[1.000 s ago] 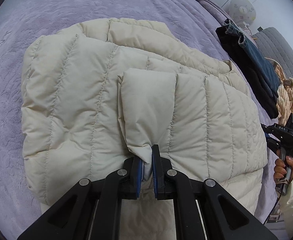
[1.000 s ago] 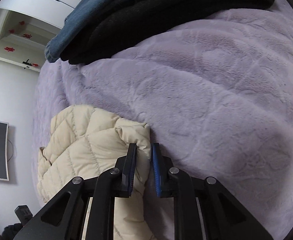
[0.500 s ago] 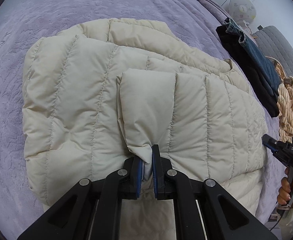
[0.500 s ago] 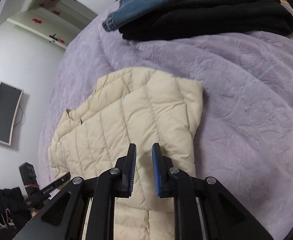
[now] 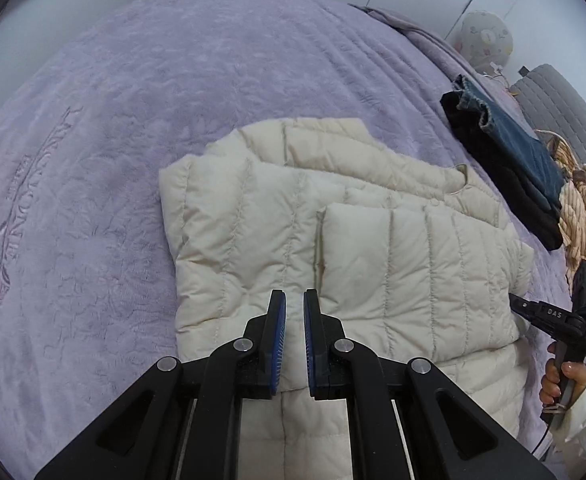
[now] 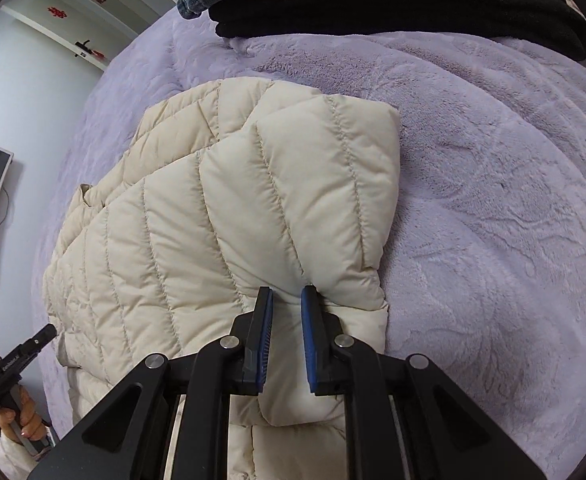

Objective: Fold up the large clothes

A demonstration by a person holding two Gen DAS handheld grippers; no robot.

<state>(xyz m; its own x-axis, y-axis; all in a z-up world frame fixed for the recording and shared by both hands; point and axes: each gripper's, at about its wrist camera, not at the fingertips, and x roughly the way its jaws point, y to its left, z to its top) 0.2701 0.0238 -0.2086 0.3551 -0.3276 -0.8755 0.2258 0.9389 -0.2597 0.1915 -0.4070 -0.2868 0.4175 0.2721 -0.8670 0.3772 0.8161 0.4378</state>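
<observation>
Below both claws lies the cream jacket [image 5: 373, 280] — left claw [image 5: 294, 300] pressed together, right claw [image 6: 287, 296] narrowly spread, closing.

Landmark: cream puffer jacket [image 5: 333, 240], lying folded on the purple blanket [image 5: 133, 140]
Left of jacket: wide bare blanket, nothing in the way
Beyond jacket: bare blanket up to the bed's far edge
Right of jacket: strip of bare blanket, then a stack of dark folded clothes [image 5: 505, 160] with denim on top, apart from the jacket
Past the stack: striped beige cloth [image 5: 585, 216], heaped
Over jacket's near edge: left gripper [image 5: 294, 300] and right gripper [image 6: 287, 296] stand here, jaws narrow
</observation>
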